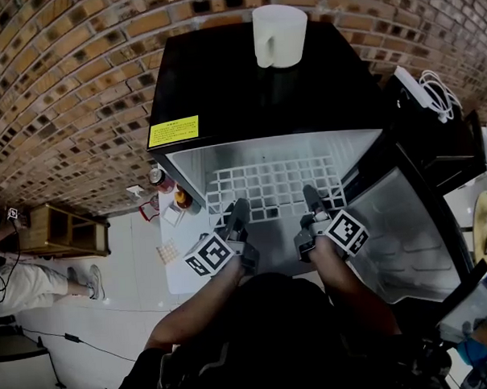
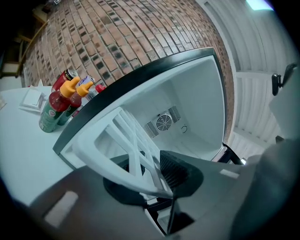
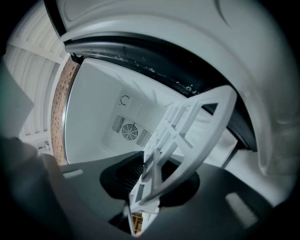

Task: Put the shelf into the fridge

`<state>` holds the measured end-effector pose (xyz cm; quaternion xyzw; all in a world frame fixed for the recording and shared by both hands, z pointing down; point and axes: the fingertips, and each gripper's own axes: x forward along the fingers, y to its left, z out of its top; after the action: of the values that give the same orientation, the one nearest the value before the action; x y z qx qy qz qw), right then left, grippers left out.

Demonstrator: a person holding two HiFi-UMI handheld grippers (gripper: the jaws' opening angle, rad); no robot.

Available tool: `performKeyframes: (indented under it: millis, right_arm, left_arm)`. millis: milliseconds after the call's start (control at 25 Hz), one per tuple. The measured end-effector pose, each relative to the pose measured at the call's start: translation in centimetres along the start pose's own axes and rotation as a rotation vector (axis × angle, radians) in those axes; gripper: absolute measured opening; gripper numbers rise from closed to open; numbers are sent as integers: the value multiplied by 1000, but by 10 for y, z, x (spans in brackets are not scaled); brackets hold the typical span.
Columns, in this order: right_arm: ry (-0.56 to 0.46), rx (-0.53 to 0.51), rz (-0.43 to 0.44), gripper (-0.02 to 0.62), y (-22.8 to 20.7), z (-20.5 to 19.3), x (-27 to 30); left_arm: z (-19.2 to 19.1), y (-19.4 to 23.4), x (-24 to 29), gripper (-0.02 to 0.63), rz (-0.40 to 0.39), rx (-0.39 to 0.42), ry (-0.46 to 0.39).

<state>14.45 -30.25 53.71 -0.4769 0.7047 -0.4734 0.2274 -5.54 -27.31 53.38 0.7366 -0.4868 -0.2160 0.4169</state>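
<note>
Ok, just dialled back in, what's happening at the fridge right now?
A person holds the white grid shelf by its near edge, with the left claw and right claw each clamped on it. The shelf is partway inside the open fridge, whose door is swung out to the right. A white jug stands on top.

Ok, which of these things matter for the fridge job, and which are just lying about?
In the job: shelf, fridge, left gripper, right gripper, both gripping the shelf.
Lying about: white jug on the fridge, bottles beside it, white cable.
</note>
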Motion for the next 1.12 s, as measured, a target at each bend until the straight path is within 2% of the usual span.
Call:
performKeyframes:
  millis: [120,280,520,720,1120]
  right_arm:
    - [-11,-23,-5,86,0,2,10]
    - [-26,-46,-9,92,-2,7,20]
    - [-29,-71,-16,103,-4,14,39]
    - [-24,-71,-15,103,-5,18,52]
    - [-5,-56,-14,107,-8,25,72]
  left_arm:
    - [5,4,7,108,30,22,-20]
    - [5,9,20,109,43,0,-34]
    - [16,15,36,109,81,19,-86]
    - [23,20,47,104,122,2,-114]
    - [31,25,67,104,128,-2,-129]
